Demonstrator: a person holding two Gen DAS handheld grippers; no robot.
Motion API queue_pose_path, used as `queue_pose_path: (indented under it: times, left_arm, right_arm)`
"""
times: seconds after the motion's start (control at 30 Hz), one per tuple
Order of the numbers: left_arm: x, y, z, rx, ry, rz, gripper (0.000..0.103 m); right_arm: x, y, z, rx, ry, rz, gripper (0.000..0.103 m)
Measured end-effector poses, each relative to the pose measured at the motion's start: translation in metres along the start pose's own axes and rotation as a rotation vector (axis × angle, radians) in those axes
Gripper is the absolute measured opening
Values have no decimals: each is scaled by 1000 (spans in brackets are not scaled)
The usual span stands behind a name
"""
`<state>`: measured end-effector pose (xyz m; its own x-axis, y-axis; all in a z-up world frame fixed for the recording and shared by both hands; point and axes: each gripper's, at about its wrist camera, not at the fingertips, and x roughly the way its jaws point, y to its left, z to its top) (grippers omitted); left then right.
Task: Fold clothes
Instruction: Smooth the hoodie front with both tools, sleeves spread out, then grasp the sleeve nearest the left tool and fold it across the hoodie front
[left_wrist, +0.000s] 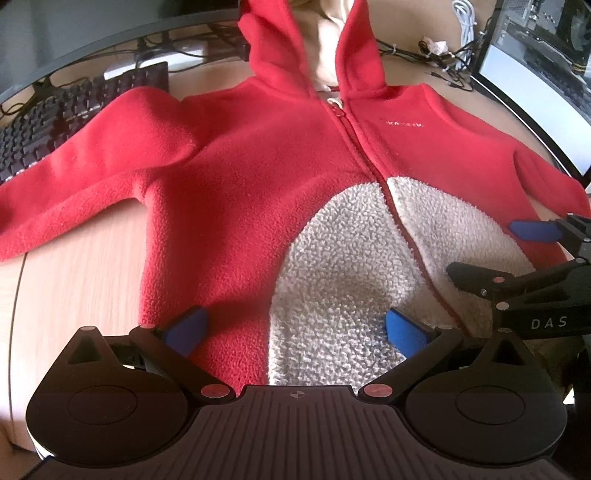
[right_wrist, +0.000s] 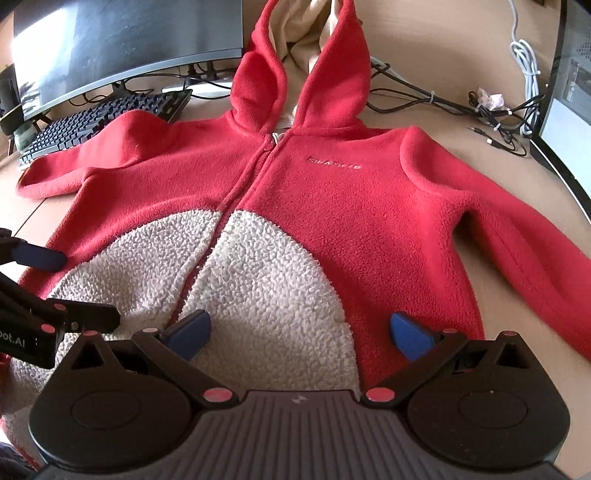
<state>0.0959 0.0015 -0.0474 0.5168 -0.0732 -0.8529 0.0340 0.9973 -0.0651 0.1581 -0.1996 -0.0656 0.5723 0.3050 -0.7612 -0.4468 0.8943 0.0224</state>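
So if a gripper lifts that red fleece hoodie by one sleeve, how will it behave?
The red fleece hoodie probably goes floppy: its sleeve already lies in soft folds on the desk. The body would likely drag behind and bunch. The nappy pile should grip the blue pads well, so slipping seems unlikely.

Hoodie hem hidden behind gripper bodies; chest logo unreadable.

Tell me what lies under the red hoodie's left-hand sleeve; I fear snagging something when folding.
The hoodie sleeve drapes over a black keyboard's near edge. Elsewhere wooden desk shows; anything beneath the body is covered.
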Motion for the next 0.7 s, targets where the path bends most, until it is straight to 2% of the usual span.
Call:
queue_pose_path:
  times: [0.3, 0.37, 0.43, 0.5, 0.57, 0.67, 0.7]
  left_arm:
    - [0, -3, -2, -5, -9, 12, 103]
    - [-1, 0, -4, -13, -28, 3, 103]
    - [-5, 9, -5, -60, -52, -39, 103]
    - [-16, 32, -4, -192, -87, -115, 103]
    - [-30, 64, -3, -355, -175, -162, 103]
    - [-42, 117, -4, -606, -297, -127, 103]
    - [-38, 133, -5, -687, -297, -133, 103]
  right_arm:
    - [2, 0, 1, -7, 5, 10, 103]
    - [2, 0, 1, -14, 10, 15, 103]
    - [2, 0, 1, -22, 13, 19, 103]
    - [1, 0, 0, -30, 9, 19, 103]
    - [1, 1, -2, -34, 1, 14, 103]
    - [1, 1, -2, -39, -3, 11, 103]
    - [1, 1, -2, -39, -1, 11, 103]
